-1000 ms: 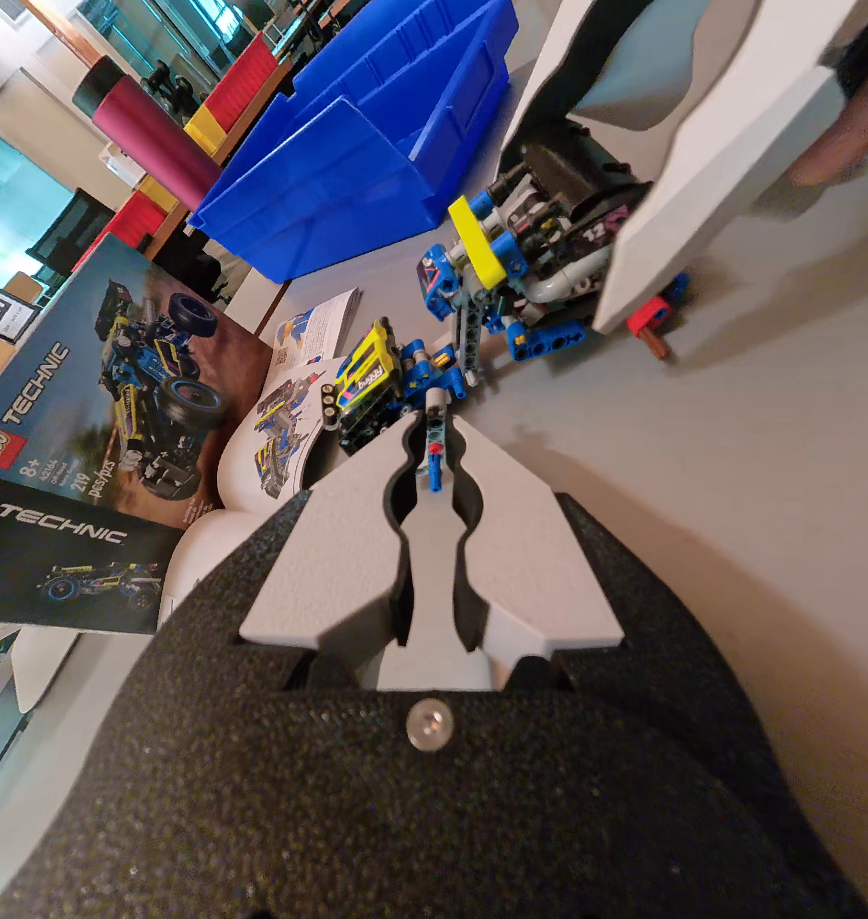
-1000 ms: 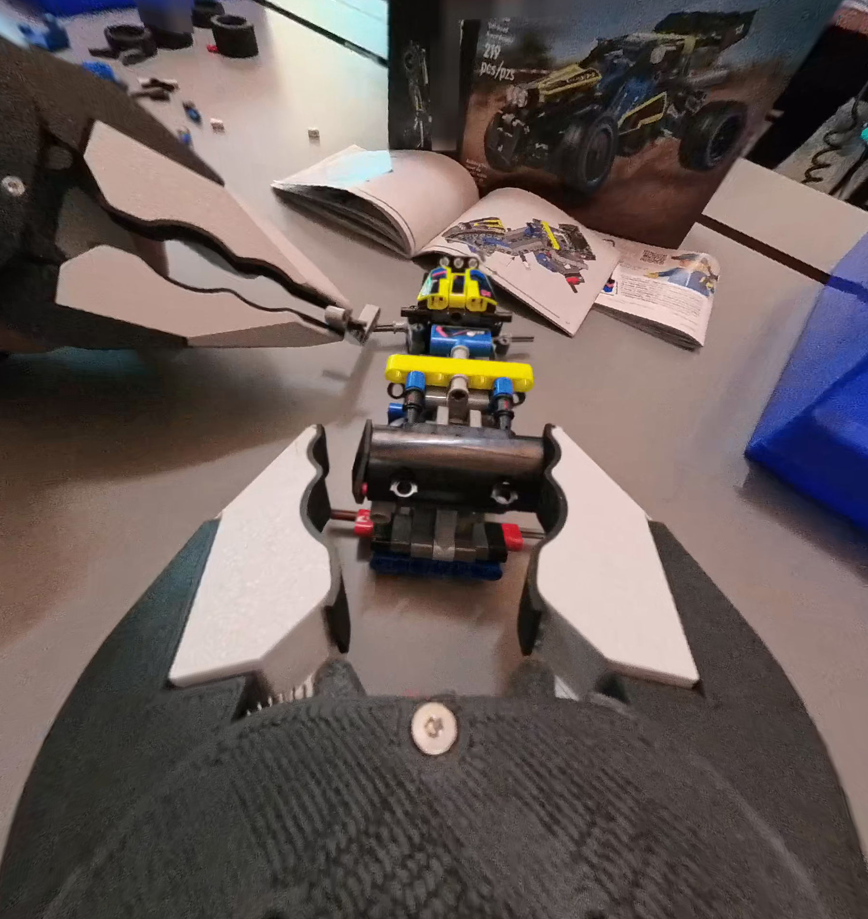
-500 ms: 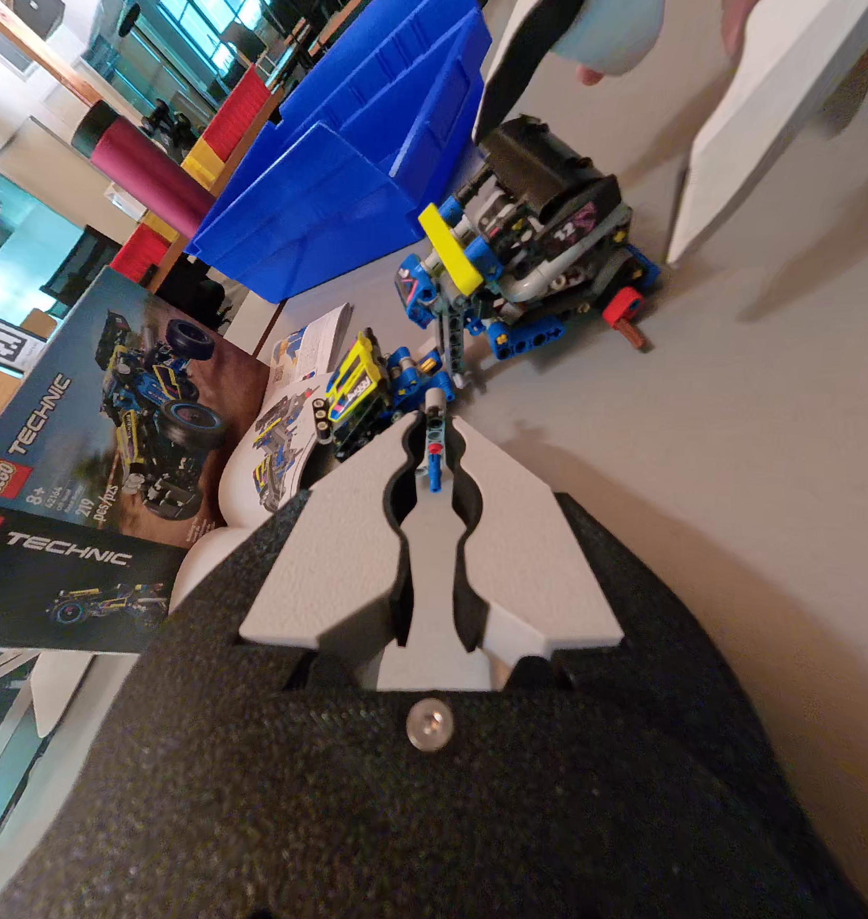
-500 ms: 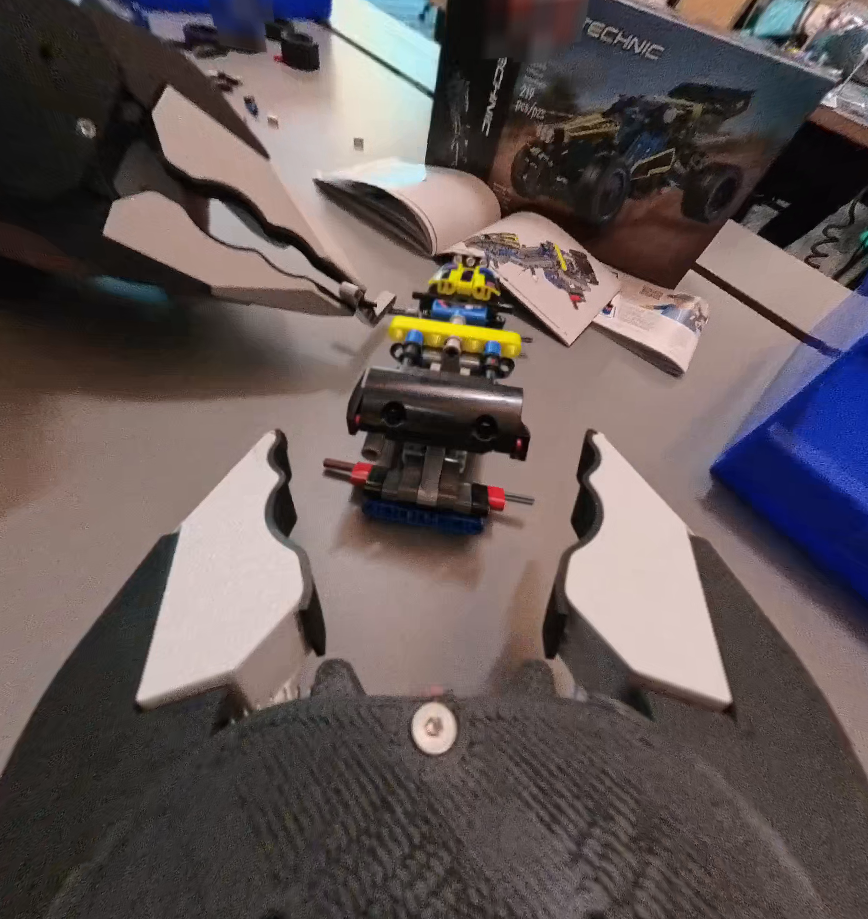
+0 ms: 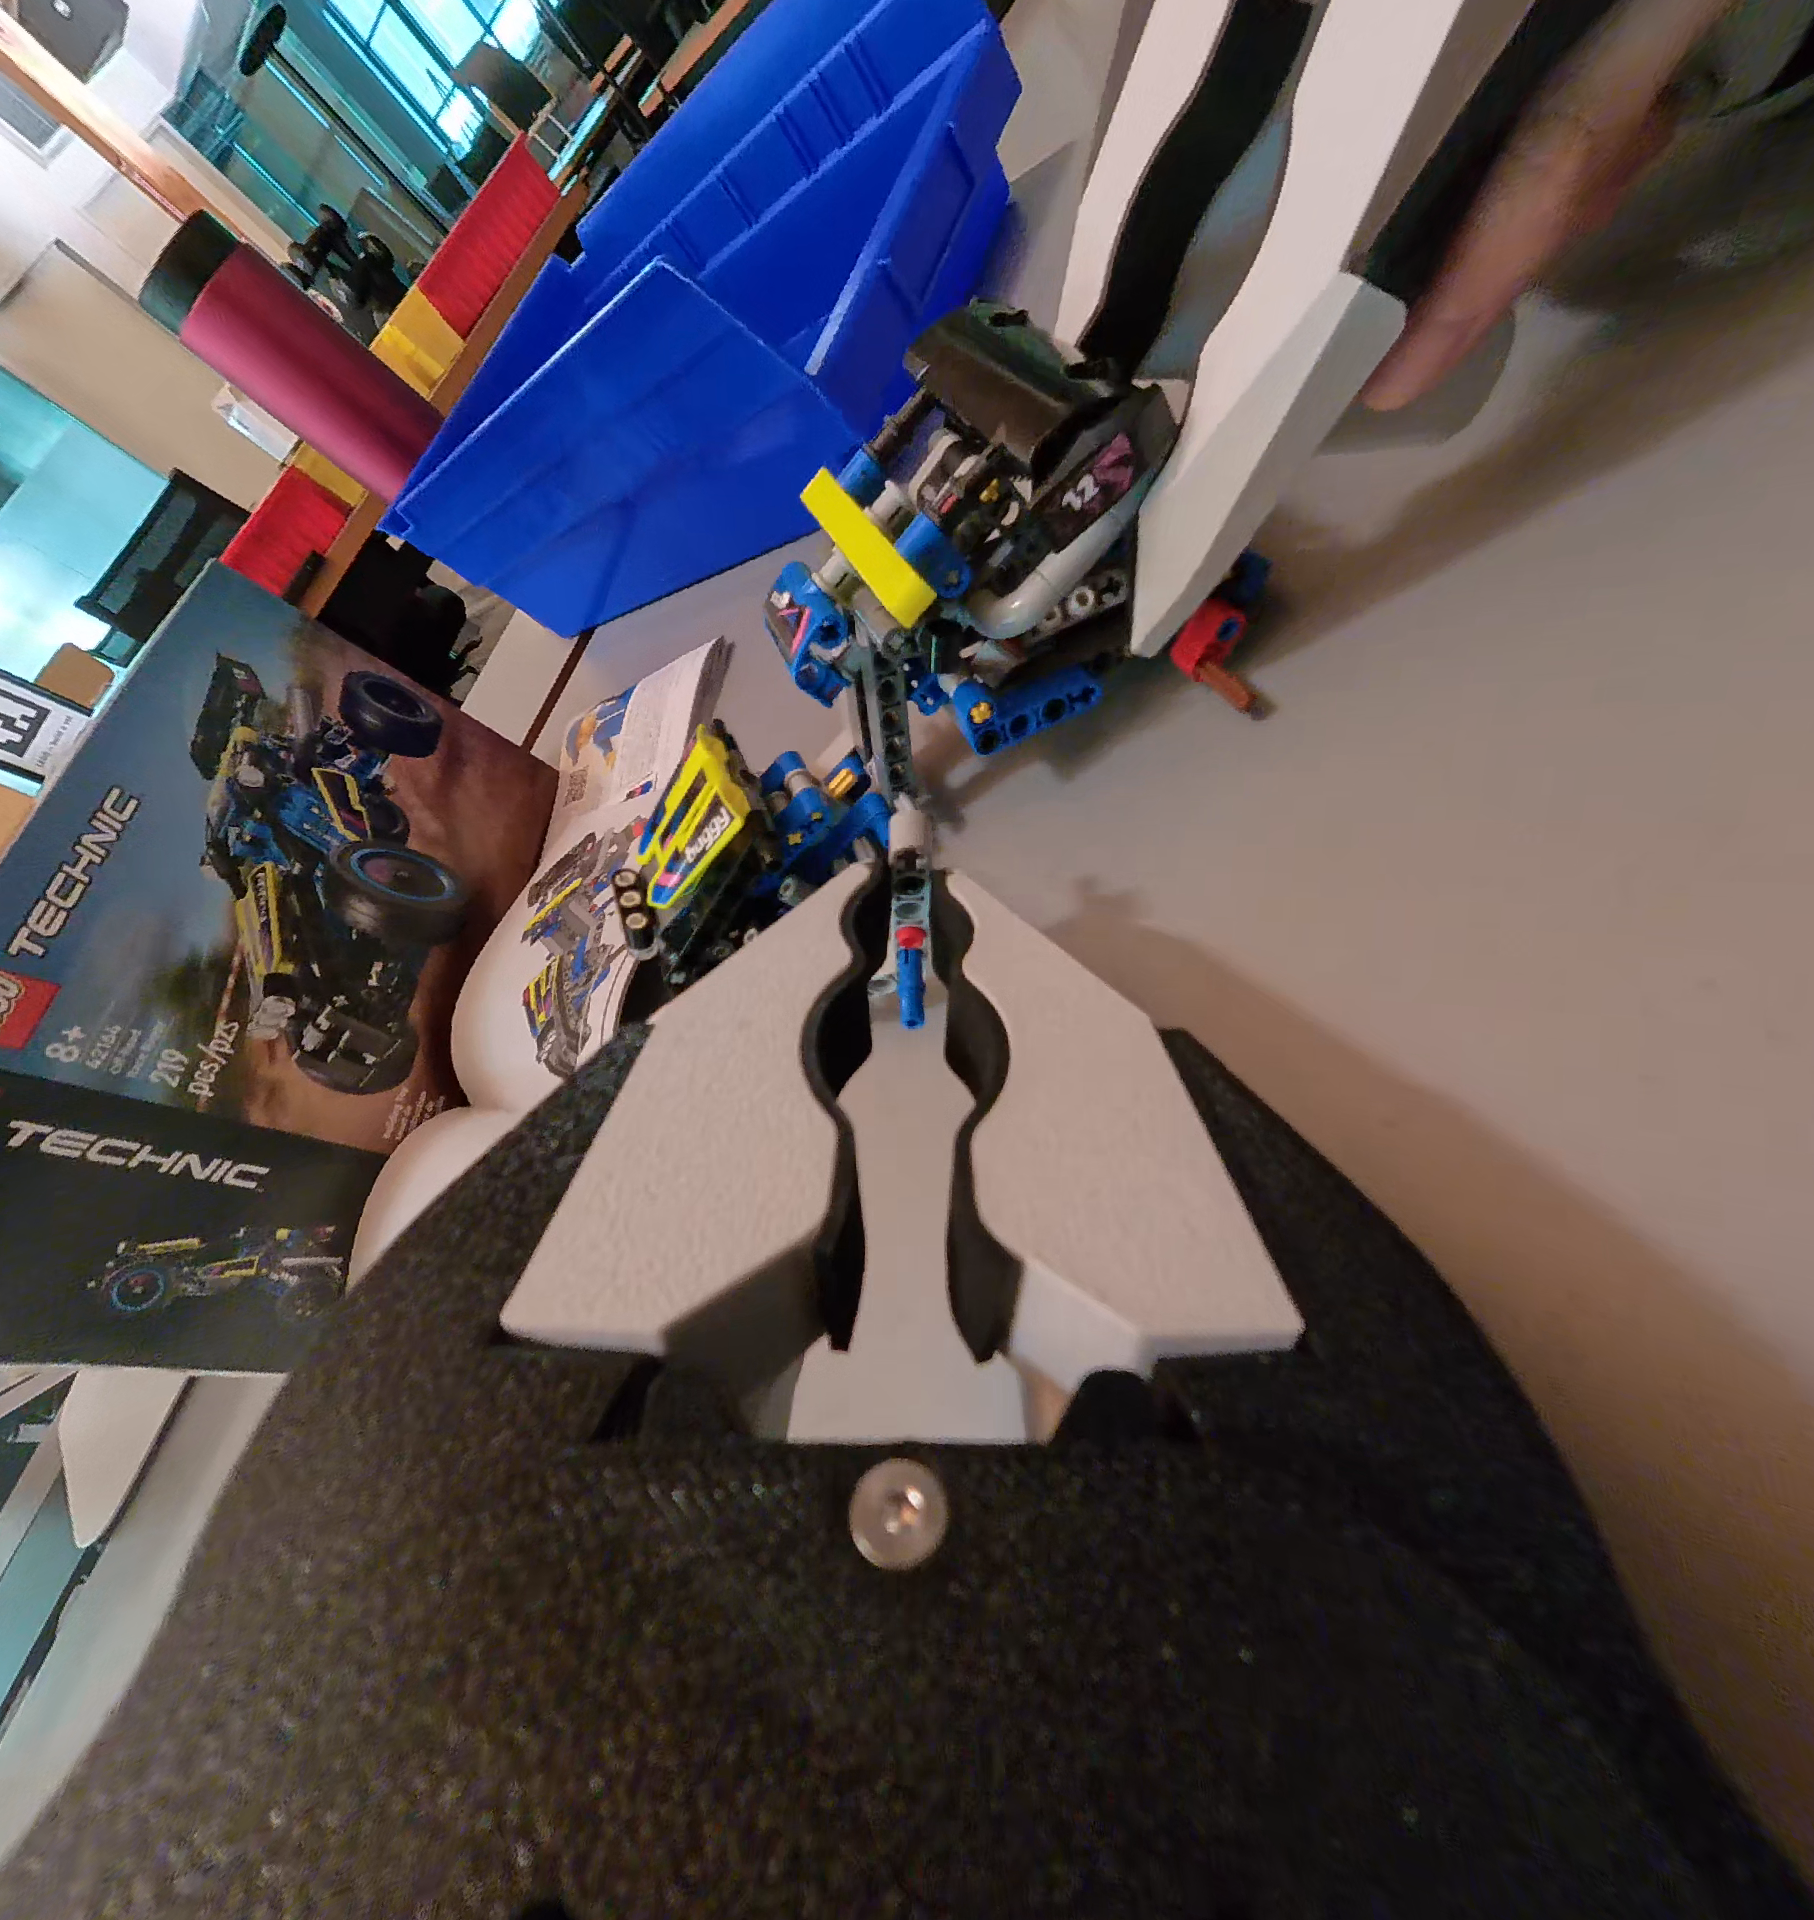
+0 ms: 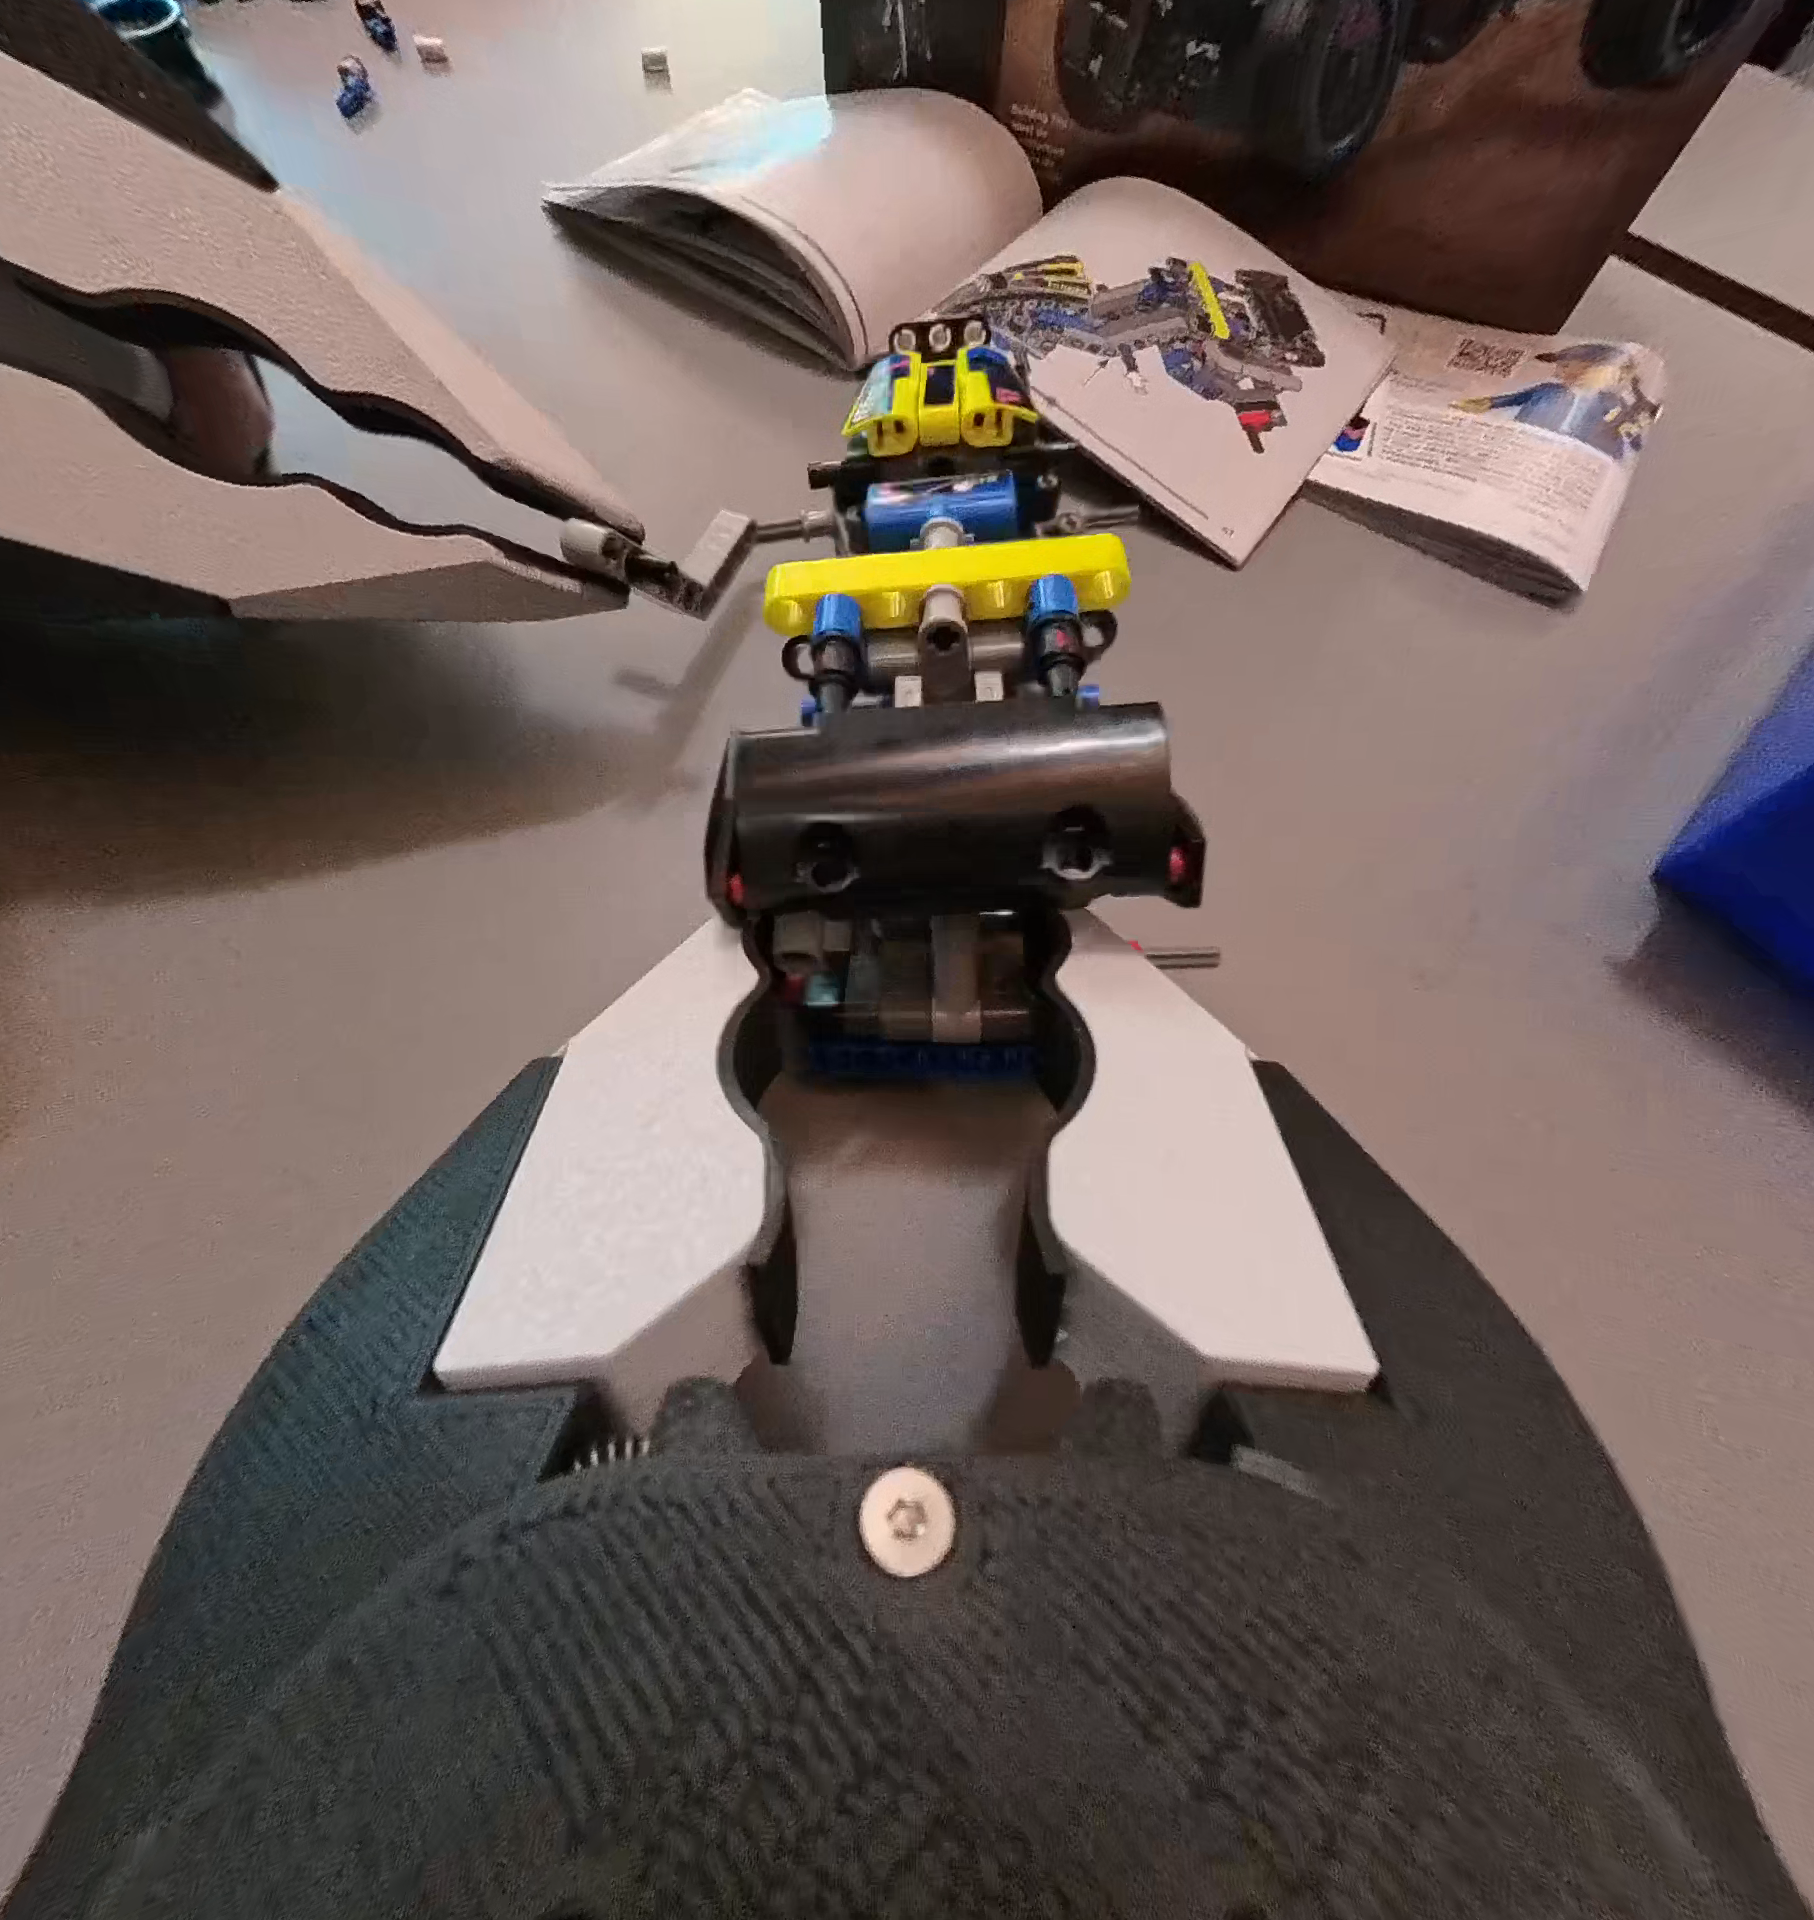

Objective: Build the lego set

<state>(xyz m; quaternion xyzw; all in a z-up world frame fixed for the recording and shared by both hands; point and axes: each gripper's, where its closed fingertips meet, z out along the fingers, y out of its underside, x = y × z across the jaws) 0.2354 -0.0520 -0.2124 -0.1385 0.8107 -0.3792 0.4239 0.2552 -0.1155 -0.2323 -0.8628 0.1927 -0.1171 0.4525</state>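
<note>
Two blue bins [image 5: 737, 343], contents apparently hidden

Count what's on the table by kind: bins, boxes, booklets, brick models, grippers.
Blue bins: 2
Set box: 1
Open booklets: 2
Brick car model: 1
Grippers: 2, left, right
Total: 8

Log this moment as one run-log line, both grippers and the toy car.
left gripper: shut on small grey piece | right gripper: shut on toy car rear | car on table | booklet behind
</note>
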